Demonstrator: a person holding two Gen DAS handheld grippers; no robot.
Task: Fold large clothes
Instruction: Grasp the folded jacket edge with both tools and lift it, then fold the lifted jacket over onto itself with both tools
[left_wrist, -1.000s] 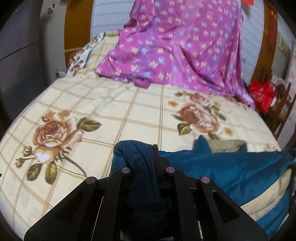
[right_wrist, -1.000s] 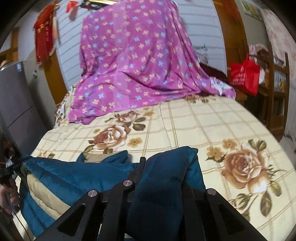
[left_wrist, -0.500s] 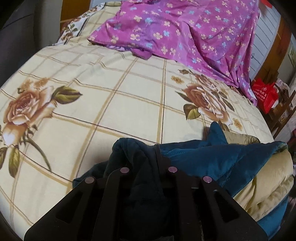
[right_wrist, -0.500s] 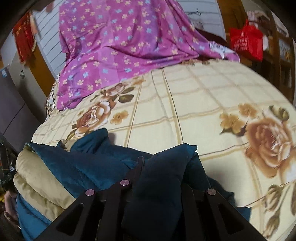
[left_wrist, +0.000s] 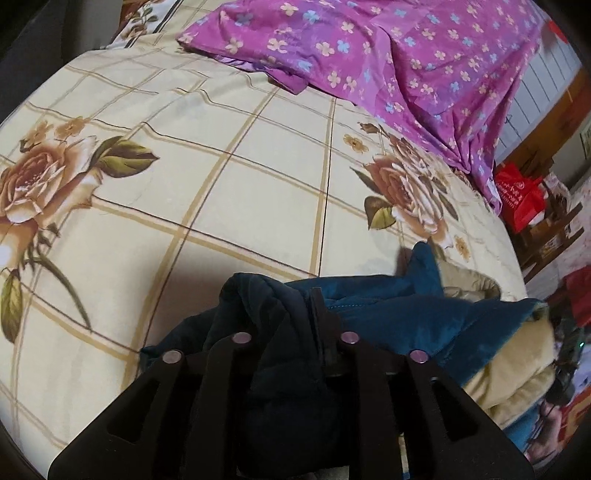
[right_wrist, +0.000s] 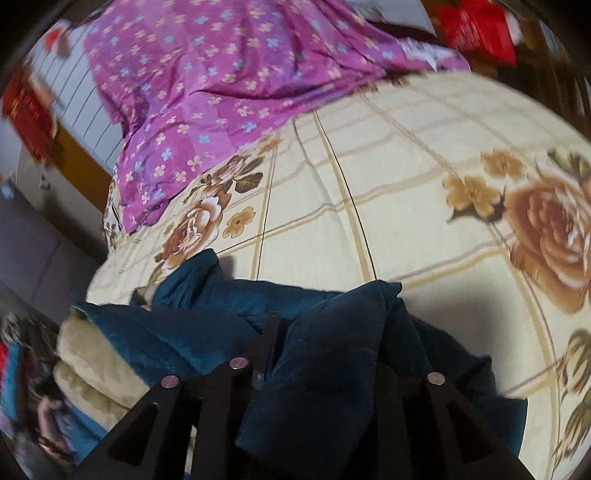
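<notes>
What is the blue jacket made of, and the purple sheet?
The blue jacket looks like velvety quilted cloth, puffy with a soft sheen; its cream lining seems fleecy. The purple sheet looks like thin woven cotton or polyester, judging by its fine wrinkles and printed flowers.

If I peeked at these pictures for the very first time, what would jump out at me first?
Probably the big purple flowery sheet heaped at the far end of the bed. Next, the cream bedspread with large brown roses, spread across the middle. Right up close, a puffy dark blue jacket with a cream lining is pinched in both the left tool and the right tool.
</notes>
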